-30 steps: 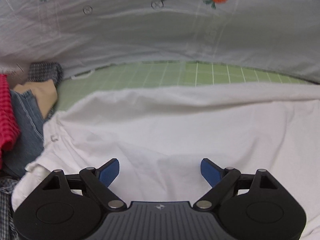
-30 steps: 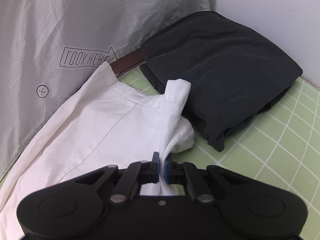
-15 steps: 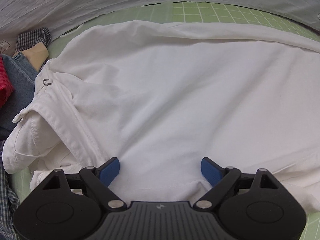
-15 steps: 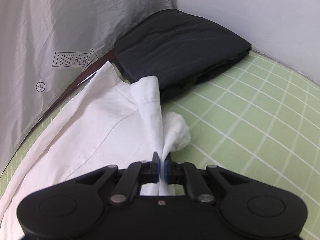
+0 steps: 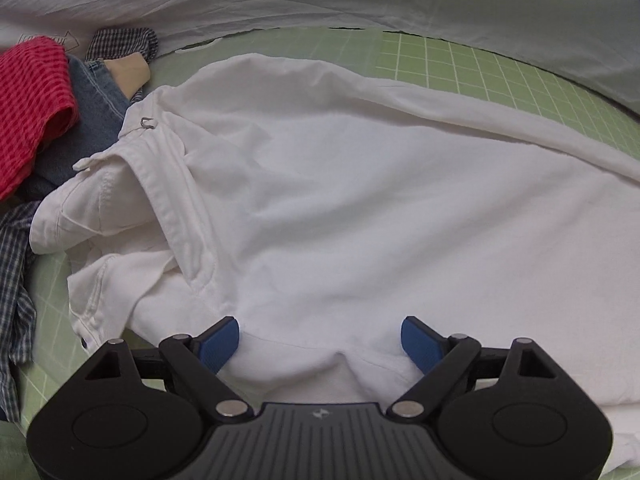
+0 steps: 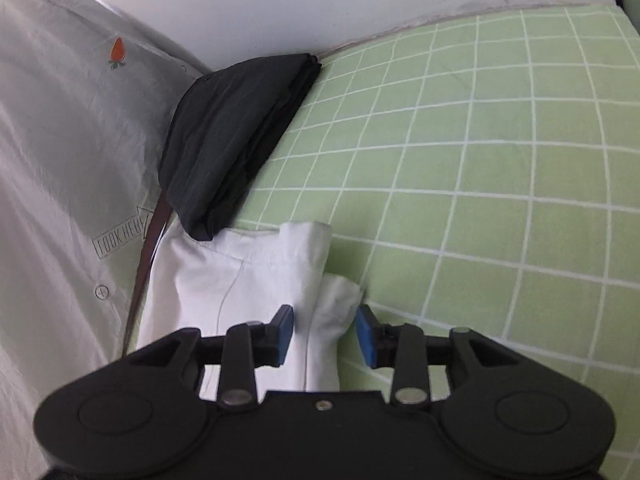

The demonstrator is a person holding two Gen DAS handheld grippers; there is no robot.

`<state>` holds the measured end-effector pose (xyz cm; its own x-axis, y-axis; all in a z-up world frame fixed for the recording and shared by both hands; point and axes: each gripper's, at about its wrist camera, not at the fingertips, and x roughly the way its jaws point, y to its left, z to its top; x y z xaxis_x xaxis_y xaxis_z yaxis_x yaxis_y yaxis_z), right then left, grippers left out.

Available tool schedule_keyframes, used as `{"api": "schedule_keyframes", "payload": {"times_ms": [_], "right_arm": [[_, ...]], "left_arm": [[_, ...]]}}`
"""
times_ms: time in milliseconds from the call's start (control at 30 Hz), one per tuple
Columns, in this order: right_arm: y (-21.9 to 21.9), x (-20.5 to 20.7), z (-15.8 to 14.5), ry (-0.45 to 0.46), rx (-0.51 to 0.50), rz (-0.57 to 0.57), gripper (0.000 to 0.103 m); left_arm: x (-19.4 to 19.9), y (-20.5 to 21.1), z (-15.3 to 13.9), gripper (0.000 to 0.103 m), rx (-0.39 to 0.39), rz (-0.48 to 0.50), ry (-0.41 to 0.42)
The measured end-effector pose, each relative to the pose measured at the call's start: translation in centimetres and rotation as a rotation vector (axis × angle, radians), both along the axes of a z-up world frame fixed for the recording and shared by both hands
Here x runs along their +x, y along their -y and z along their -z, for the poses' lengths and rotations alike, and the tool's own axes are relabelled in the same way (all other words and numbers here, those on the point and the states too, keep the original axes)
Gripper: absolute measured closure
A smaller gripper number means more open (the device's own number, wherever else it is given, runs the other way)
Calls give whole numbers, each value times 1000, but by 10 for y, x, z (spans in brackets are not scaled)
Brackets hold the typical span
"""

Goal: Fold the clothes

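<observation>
1. Surface: green grid-pattern sheet (image 6: 480,184), looks like a bed. White shirt (image 5: 340,200) lies spread across it, collar toward the sheet's left edge in the left wrist view.
2. Left gripper (image 5: 320,340): jaws wide apart, nothing clamped. It hangs over the shirt's near edge, with cloth lying under and between the blue pads, no pinch visible.
3. Right gripper (image 6: 325,334): jaws opening. A bunched end of the shirt, sleeve or cuff by the look of it, sits between the pads (image 6: 285,330), but they no longer press on it.
4. Folded black garment (image 6: 236,140) lies at the sheet's far edge against the wall, and the shirt's end reaches just beside it, maybe touching.
5. Unfolded pile at the sheet's left edge: red knit (image 5: 28,100), denim (image 5: 92,92), checked cloth (image 5: 14,280). Grey carrot-print fabric (image 6: 60,140) runs along the far edge.
6. Step, my read: laying out and releasing the white shirt's end, an early fold stage. Shirt is flat-ish but wrinkled.
7. Next move likely calls for the right gripper to clear the cloth without dragging it, then both take fresh pinches on one edge to fold over. Risk: the bunched end stays crumpled.
</observation>
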<state>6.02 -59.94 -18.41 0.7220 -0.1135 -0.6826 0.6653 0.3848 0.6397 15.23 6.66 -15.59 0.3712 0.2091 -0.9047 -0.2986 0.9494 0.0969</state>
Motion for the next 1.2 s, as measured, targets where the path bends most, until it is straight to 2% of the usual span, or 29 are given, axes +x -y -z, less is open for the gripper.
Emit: {"api": "schedule_keyframes", "payload": {"times_ms": [33, 67, 100, 200, 400, 433, 500, 567, 633, 667, 733, 867, 1000, 1033, 1100, 1133, 1200], "right_arm": [[4, 5, 2, -3, 6, -14, 70], [5, 10, 3, -4, 3, -37, 84], [7, 16, 2, -2, -3, -62, 93], [11, 22, -6, -11, -53, -97, 97], [17, 26, -1, -59, -51, -72, 96], [13, 28, -7, -77, -82, -88, 92], [4, 29, -18, -103, -144, -107, 75], [-9, 25, -31, -89, -190, -102, 37], [-25, 19, -45, -62, -221, -94, 26], [-35, 16, -51, -37, -217, -88, 18], [-61, 10, -58, 16, -177, -85, 9], [-126, 12, -59, 96, -60, -139, 7], [-195, 19, -47, 103, 12, -177, 7], [-209, 19, -44, 96, 19, -176, 7], [-232, 17, -39, 85, 42, -170, 7], [-241, 15, -37, 81, 61, -165, 7], [-259, 12, -31, 72, 101, -154, 7]], "left_arm": [[1, 6, -1, 14, -4, 4, 0], [-1, 15, -2, 14, 3, 14, -3], [-4, 21, -2, 14, 14, 23, -8], [-8, 22, 0, 14, 16, 2, -11], [-37, -5, -5, 14, -148, -144, 55], [-44, -9, -9, 14, -169, -157, 72], [-57, -19, -18, 14, -191, -180, 102], [-70, -32, -27, 14, -183, -197, 127], [-82, -50, -38, 14, -178, -217, 160], [-87, -62, -43, 14, -185, -231, 177], [-92, -88, -49, 14, -203, -263, 203], [-93, -133, -55, 15, -214, -283, 268], [-93, -180, -59, 17, -247, -310, 334], [-91, -190, -60, 20, -255, -307, 345], [-85, -205, -63, 30, -267, -289, 359], [-81, -211, -65, 33, -284, -277, 375], [-73, -222, -67, 45, -339, -258, 414]]}}
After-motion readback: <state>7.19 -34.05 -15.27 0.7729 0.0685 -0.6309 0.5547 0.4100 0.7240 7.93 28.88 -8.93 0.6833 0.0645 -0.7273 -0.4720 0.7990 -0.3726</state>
